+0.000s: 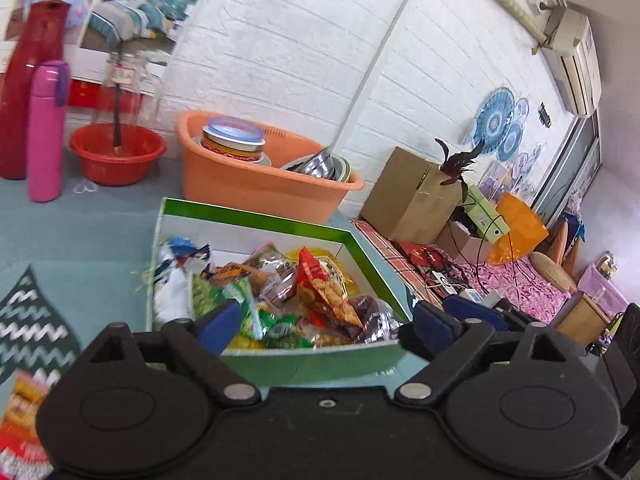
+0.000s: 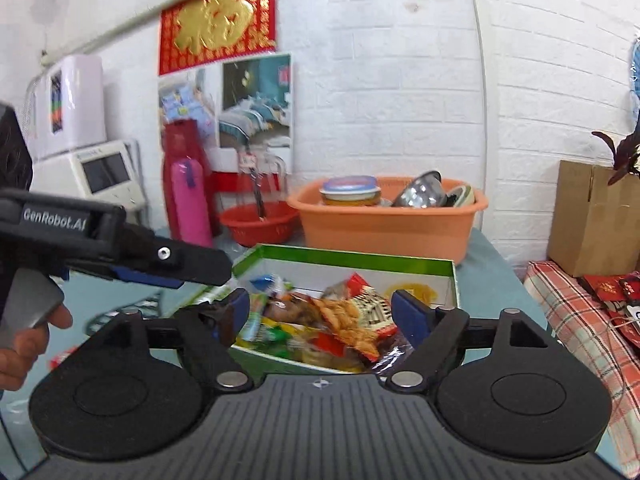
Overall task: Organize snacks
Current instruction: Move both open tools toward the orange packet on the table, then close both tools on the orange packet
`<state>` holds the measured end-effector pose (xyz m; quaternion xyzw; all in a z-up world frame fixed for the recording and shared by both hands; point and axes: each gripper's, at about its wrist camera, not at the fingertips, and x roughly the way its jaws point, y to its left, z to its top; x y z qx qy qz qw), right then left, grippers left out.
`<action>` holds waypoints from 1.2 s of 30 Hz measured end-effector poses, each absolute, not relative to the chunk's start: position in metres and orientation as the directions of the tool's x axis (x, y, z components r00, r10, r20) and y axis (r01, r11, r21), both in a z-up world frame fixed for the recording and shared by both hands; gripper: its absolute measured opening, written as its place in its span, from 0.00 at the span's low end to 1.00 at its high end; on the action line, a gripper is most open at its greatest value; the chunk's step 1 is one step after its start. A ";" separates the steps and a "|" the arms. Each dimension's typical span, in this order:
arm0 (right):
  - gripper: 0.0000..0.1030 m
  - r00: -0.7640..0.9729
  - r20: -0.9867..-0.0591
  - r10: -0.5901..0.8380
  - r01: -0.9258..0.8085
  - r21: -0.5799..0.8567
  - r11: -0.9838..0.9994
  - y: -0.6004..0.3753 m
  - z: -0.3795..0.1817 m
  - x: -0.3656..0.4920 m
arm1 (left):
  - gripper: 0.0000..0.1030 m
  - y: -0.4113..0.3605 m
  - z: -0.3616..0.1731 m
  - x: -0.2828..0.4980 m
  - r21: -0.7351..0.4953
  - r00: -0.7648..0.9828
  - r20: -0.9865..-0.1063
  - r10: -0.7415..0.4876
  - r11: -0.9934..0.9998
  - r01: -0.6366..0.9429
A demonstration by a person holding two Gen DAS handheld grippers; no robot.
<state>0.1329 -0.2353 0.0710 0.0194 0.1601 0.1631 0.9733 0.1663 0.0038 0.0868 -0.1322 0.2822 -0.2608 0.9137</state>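
Note:
A green-rimmed white box point(image 1: 256, 220) point(image 2: 450, 276) sits on the teal table and holds several snack packets, among them a red-orange cracker packet point(image 1: 324, 288) point(image 2: 352, 320). My left gripper point(image 1: 326, 320) is open and empty, just above the box's near edge. My right gripper point(image 2: 320, 312) is open and empty, also above the box's near side. The left gripper shows in the right wrist view point(image 2: 168, 268) at the left, beside the box. A loose red snack packet point(image 1: 20, 420) lies on the table at the lower left.
An orange basin point(image 1: 260, 184) point(image 2: 384, 228) with tins and steel bowls stands behind the box. A red bowl point(image 1: 116, 156), pink bottle point(image 1: 46, 132) and red flask point(image 1: 28, 88) stand at back left. A cardboard box point(image 1: 408, 196) sits right, off the table.

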 end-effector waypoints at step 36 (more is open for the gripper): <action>0.25 0.522 -0.570 0.634 -0.661 0.198 0.723 -0.114 -0.020 0.079 | 0.82 0.111 -0.021 0.089 -0.522 0.689 -0.539 -0.484 0.834 0.178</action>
